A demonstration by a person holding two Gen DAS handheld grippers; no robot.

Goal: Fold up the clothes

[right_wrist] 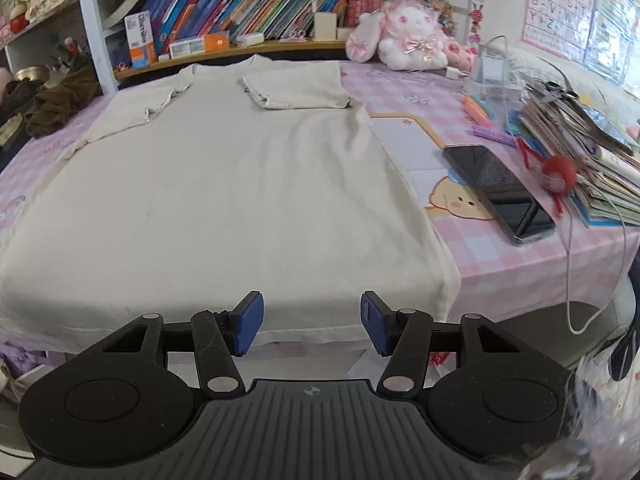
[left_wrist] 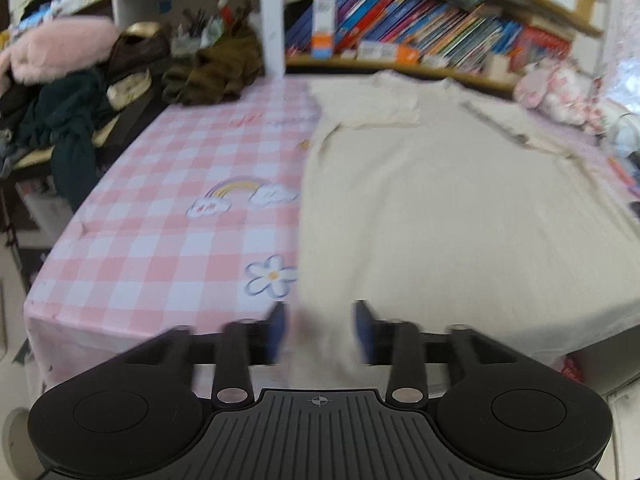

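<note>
- Both grippers hover at the near edge of the table: the left gripper has its jaws apart over the shirt's hanging hem, blurred, nothing pinched; the right gripper also stands open and empty.
- Cream shirt lies flat across the table's middle, sleeves folded inward, collar toward the far edge.
- Bookshelf behind the far edge holds a row of books.
- Phone lies near the right edge.
</note>
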